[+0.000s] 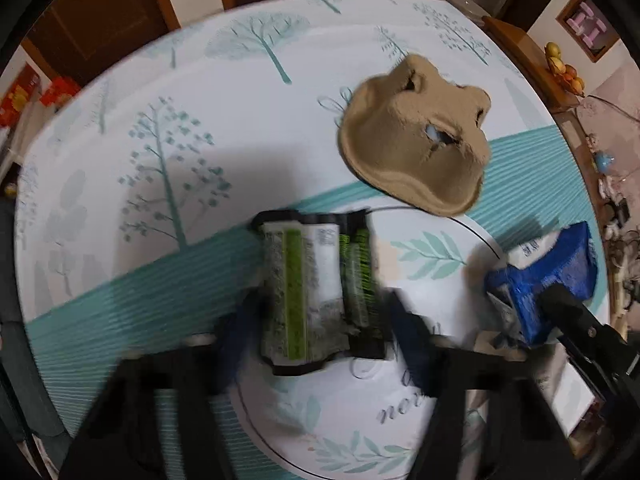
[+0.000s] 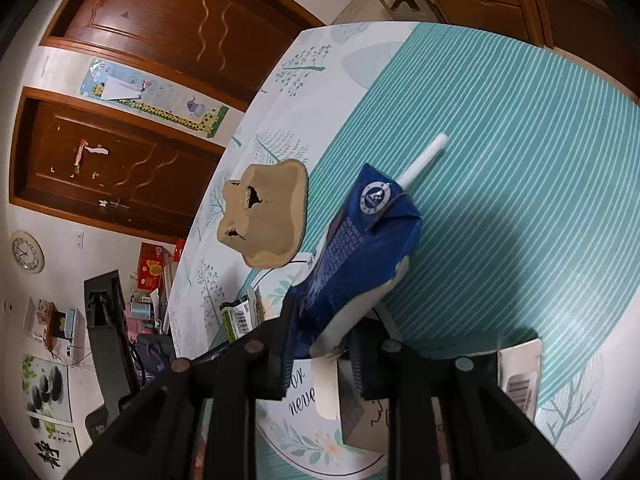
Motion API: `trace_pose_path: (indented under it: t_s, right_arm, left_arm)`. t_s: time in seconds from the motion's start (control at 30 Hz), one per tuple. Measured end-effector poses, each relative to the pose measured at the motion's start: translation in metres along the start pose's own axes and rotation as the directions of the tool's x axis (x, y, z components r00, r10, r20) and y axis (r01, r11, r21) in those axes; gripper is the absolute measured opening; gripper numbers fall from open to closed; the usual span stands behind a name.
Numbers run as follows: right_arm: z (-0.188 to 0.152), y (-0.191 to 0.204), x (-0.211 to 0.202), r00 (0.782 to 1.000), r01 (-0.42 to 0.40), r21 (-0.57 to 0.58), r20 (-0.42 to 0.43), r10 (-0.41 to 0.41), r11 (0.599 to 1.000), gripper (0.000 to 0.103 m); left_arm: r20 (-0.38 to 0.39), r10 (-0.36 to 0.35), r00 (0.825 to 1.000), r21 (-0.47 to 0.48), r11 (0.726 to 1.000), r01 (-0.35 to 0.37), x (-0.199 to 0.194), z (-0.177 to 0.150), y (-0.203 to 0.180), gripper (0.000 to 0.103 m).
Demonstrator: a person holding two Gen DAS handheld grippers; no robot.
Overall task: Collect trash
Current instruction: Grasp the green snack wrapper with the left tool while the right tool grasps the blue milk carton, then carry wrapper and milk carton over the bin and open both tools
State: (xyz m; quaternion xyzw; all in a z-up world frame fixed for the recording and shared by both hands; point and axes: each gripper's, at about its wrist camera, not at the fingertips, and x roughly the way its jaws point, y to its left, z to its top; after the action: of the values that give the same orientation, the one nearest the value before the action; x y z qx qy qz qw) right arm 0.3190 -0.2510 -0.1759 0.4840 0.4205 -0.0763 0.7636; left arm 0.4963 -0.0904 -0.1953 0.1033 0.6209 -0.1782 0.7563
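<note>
Item one: our right gripper [image 2: 320, 344] clamps a crushed blue drink carton [image 2: 356, 256], white straw [image 2: 422, 160] protruding, raised above the table [image 2: 520, 160]. Item two: our left gripper [image 1: 316, 320] straddles a flattened green-and-white wrapper [image 1: 308, 288] lying on the tablecloth; we cannot tell whether its pads press it. Item three: a torn brown pulp tray [image 1: 416, 140] rests beyond the wrapper.
</note>
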Motion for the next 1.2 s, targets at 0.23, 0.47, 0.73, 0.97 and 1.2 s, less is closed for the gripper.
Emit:
trace_pose_path:
  t_s: [0.23,0.47,0.73,0.97,1.2]
  right_arm:
    - [-0.010,0.009,-0.014,0.999,-0.043,-0.064,0.014,0.044,0.997,0.022]
    - [-0.028,0.025,-0.047,0.996,-0.080,-0.163,0.019,0.084,0.983,0.022]
    - [-0.078,0.008,-0.106,0.997,-0.080,-0.241,-0.003,0.082,0.967,0.022]
    - [-0.133,-0.030,-0.166,0.998,-0.069,-0.302,-0.031,0.063,0.951,0.022]
    - [-0.180,-0.080,-0.221,0.997,-0.053,-0.359,-0.071,0.029,0.932,0.022]
  left_arm:
    - [0.054,-0.034,0.998,0.001,0.999,0.034,-0.020,-0.005,-0.004,0.007]
    - [0.101,-0.071,0.992,0.006,0.997,0.071,-0.061,-0.040,-0.011,0.006]
    - [0.132,-0.105,0.986,0.055,0.994,0.099,-0.115,-0.128,-0.034,0.007]
    - [0.115,-0.127,0.985,0.054,0.991,0.122,-0.137,-0.215,-0.075,0.007]
    - [0.085,-0.120,0.989,0.044,0.992,0.117,-0.144,-0.303,-0.124,0.007]
